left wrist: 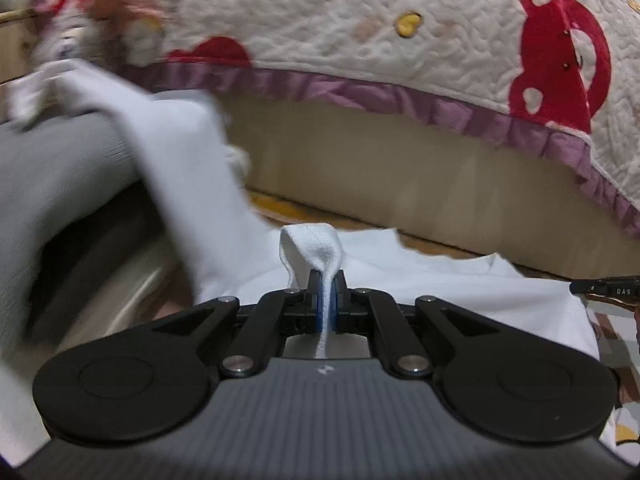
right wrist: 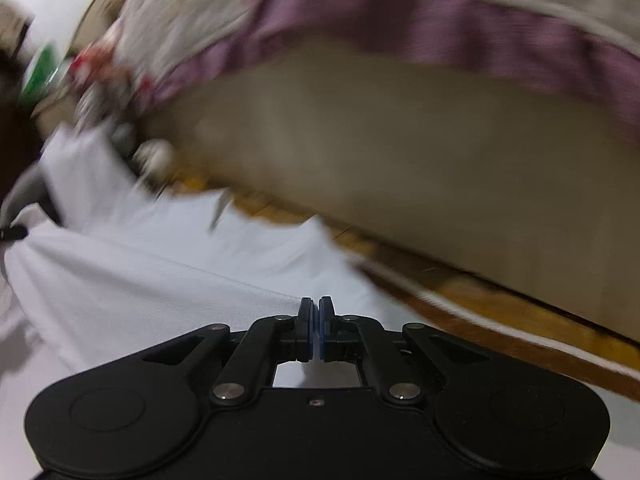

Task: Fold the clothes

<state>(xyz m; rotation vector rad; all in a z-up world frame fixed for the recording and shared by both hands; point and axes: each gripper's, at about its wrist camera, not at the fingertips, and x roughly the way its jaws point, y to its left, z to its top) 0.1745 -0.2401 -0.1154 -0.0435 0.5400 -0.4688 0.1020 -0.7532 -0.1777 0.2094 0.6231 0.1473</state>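
Observation:
A white garment (left wrist: 420, 280) lies spread on the floor in front of a bed. My left gripper (left wrist: 327, 276) is shut on a pinched fold of it, and a small loop of white cloth (left wrist: 312, 246) stands up above the pads. From there a blurred stretch of the garment (left wrist: 180, 168) rises to the upper left. In the right wrist view my right gripper (right wrist: 317, 304) is shut just above the same white garment (right wrist: 160, 272). No cloth sticks out past its tips, and I cannot tell whether it pinches any.
A cream quilt (left wrist: 360, 20) with red figures and a purple border hangs over the bed's beige side panel (left wrist: 380, 168). Wooden floor (right wrist: 500, 312) shows along the garment's far edge. Grey fabric (left wrist: 60, 168) bulks at the left. A black part (left wrist: 604, 286) pokes in from the right.

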